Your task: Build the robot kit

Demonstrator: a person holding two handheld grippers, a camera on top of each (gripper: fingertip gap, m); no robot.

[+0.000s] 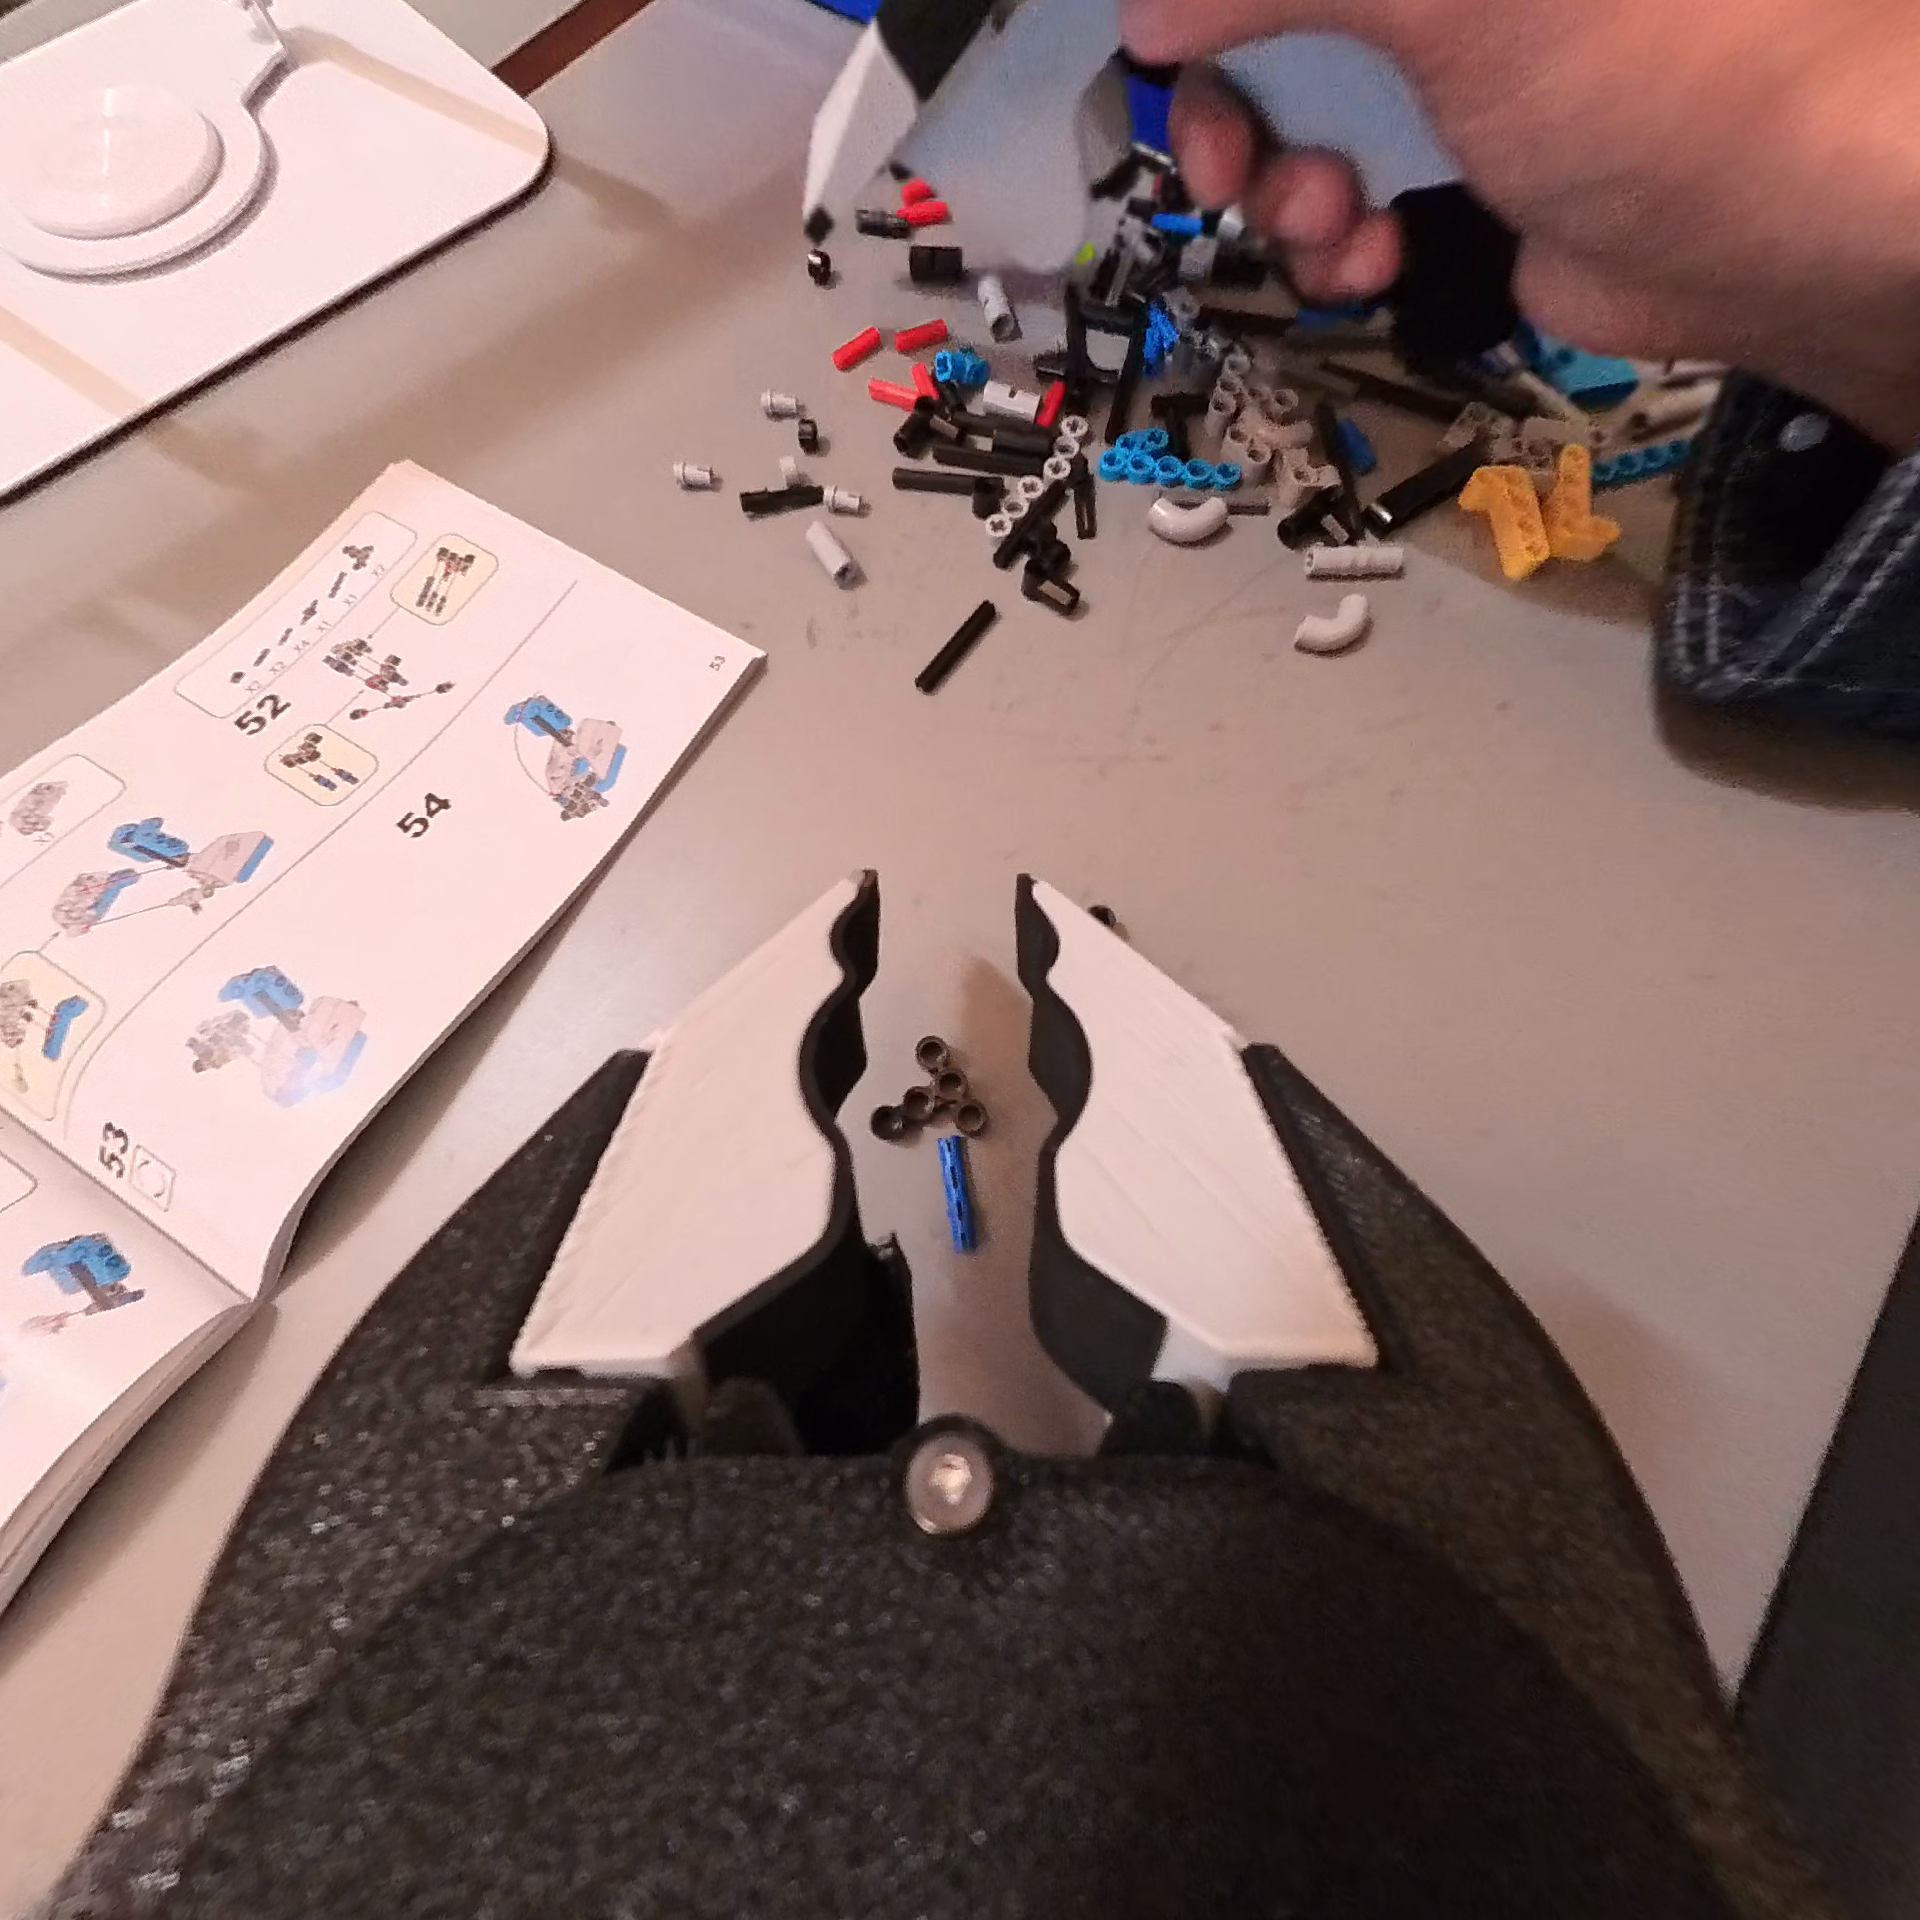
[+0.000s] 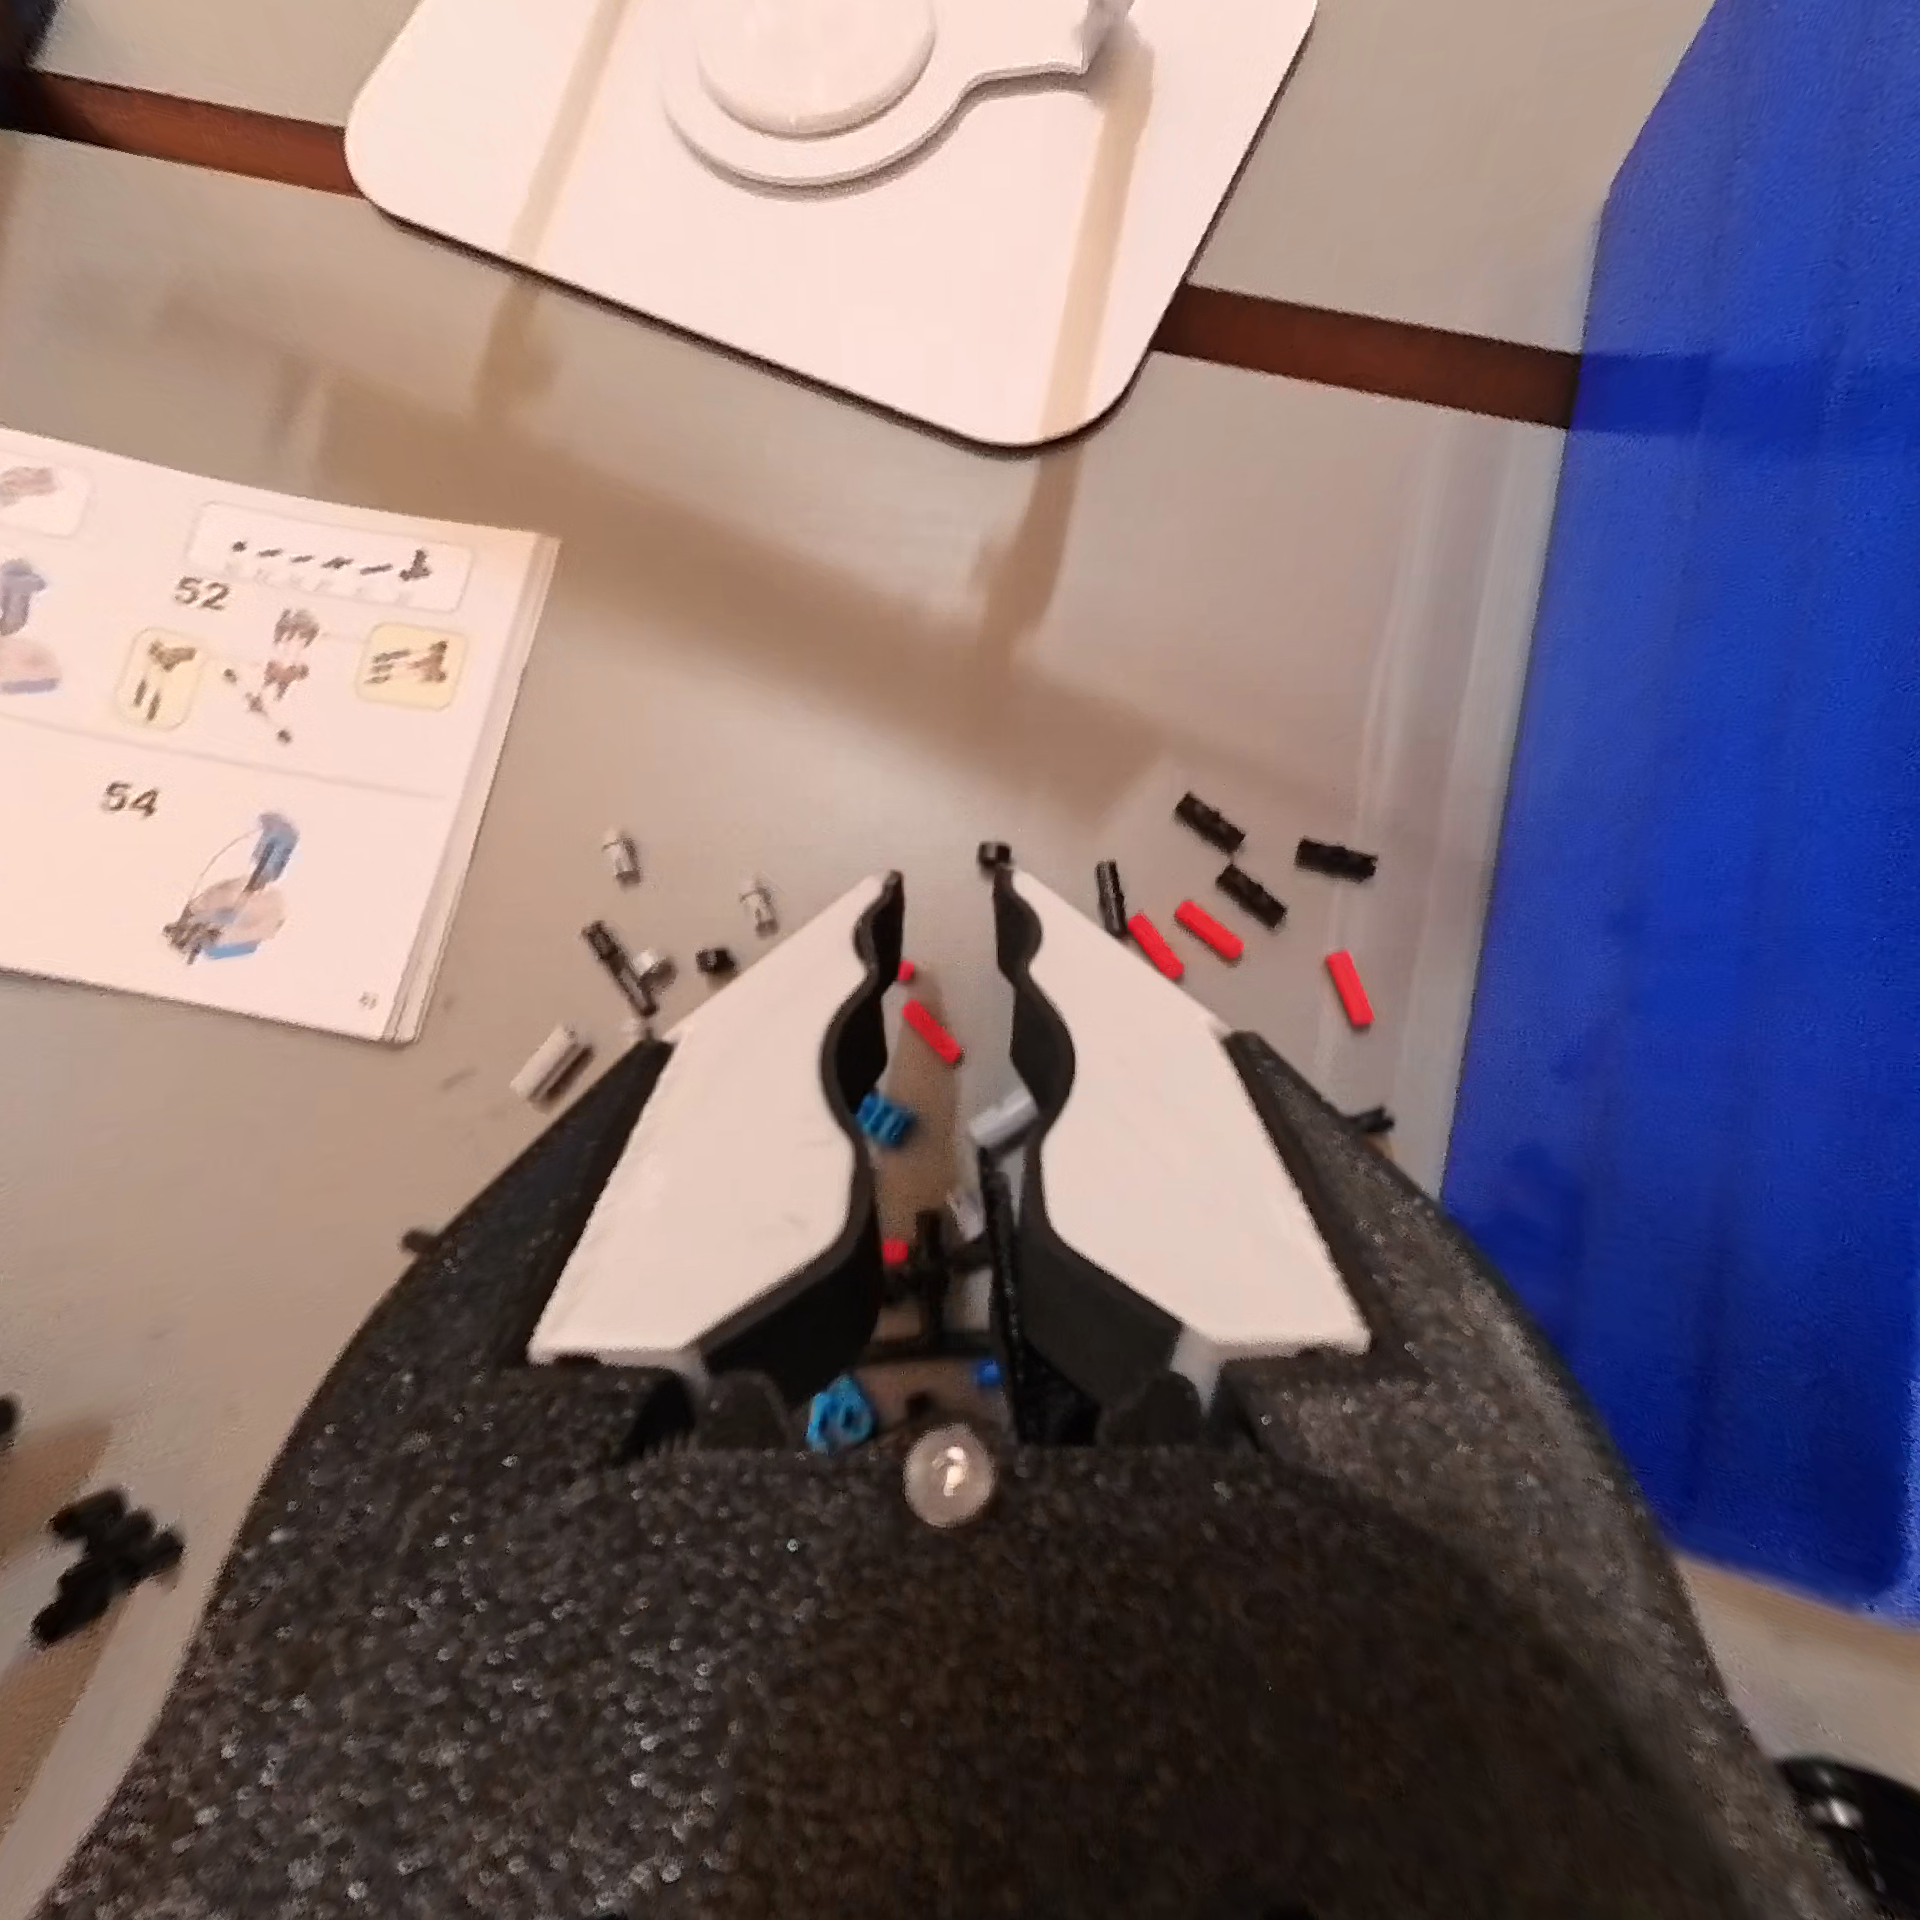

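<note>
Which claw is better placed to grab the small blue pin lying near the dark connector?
Left. The left claw is open, with the blue pin and dark connector lying between its fingers; the right claw hovers over the far parts pile.

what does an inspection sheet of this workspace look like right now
surface: grey table, a few scuffs, dark wood strip at the far edge.
job's things: dark connector and blue pin lie on the table between the left gripper's fingers; booklet open beside it.
clutter: parts pile of black, grey, red, blue and yellow pieces; red pins scattered near the right gripper.
grippers: left gripper open, holding nothing; right gripper open over the pile, held by a hand.
cables: nothing seen.
surroundings: white stand base at the far edge; blue panel to the right; denim at the table edge.
</note>
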